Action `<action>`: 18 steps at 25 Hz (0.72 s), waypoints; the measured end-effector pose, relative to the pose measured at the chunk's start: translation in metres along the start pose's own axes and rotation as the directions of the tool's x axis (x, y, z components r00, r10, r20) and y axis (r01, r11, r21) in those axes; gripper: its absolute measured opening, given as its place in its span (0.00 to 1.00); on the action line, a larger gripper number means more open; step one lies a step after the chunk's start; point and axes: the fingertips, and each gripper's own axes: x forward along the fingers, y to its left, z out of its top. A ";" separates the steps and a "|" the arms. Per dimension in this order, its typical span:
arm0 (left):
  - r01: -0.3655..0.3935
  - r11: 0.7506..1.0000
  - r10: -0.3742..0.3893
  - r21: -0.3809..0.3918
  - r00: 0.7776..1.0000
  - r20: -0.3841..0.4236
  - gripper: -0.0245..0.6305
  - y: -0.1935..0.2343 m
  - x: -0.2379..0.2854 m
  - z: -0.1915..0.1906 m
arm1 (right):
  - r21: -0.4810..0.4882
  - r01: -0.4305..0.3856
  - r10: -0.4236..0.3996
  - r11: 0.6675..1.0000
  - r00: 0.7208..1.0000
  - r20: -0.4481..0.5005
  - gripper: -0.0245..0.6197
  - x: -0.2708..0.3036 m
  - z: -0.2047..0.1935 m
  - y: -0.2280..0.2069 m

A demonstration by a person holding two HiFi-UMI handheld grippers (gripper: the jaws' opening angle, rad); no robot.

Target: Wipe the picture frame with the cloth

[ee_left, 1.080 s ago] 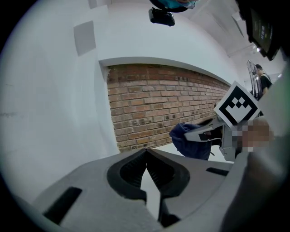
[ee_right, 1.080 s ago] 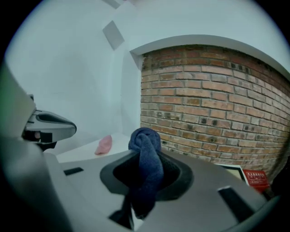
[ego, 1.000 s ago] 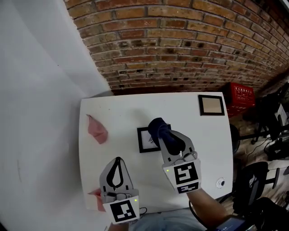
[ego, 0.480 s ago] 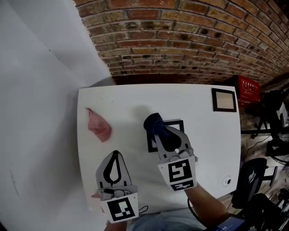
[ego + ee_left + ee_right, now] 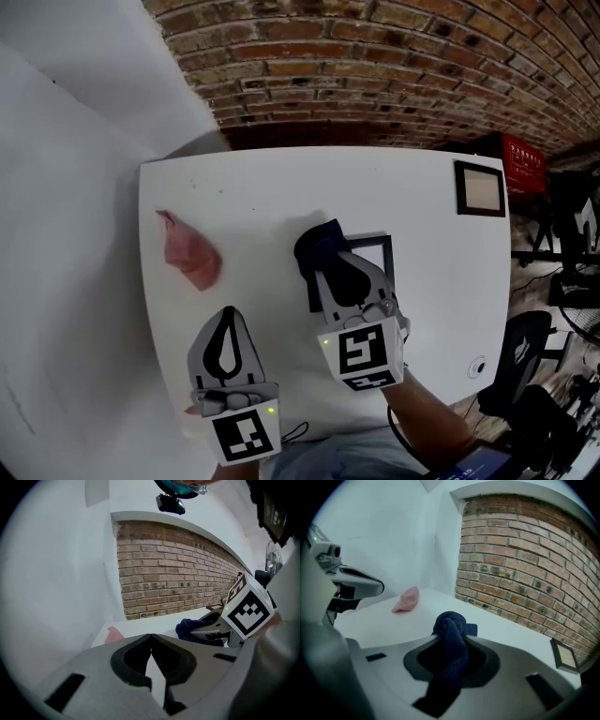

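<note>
Wiping apparently under way on the white worktop [image 5: 253,187].
The left hand-held gripper [image 5: 228,317] hovered closed and empty. The right hand-held gripper [image 5: 339,274] clamped a bunched dark blue cloth [image 5: 317,249] at the left edge of the black rectangular picture frame [image 5: 380,246], most of which seemingly remained to wipe.

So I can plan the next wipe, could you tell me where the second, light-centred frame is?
In the head view, the light-centred frame lies at the table's far right corner, beyond the right tongs holding the dark cloth.
</note>
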 end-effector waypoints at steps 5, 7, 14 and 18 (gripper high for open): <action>0.012 1.000 -0.012 -0.002 1.000 -0.014 0.05 -0.007 0.003 -0.005 | 0.010 0.008 -0.008 1.000 1.000 -0.011 0.17 -0.002 -0.005 -0.006; 0.017 1.000 -0.017 -0.001 1.000 -0.015 0.05 -0.011 0.004 -0.005 | 0.011 0.013 -0.012 1.000 1.000 -0.015 0.17 -0.003 -0.008 -0.010; 0.026 1.000 -0.026 0.001 1.000 -0.008 0.05 -0.022 0.004 -0.003 | 0.013 0.027 -0.026 1.000 0.999 -0.029 0.17 -0.008 -0.016 -0.019; 0.033 0.999 -0.033 0.007 0.999 -0.009 0.05 -0.027 0.003 -0.003 | 0.015 0.031 -0.030 0.999 0.999 -0.036 0.17 -0.011 -0.019 -0.023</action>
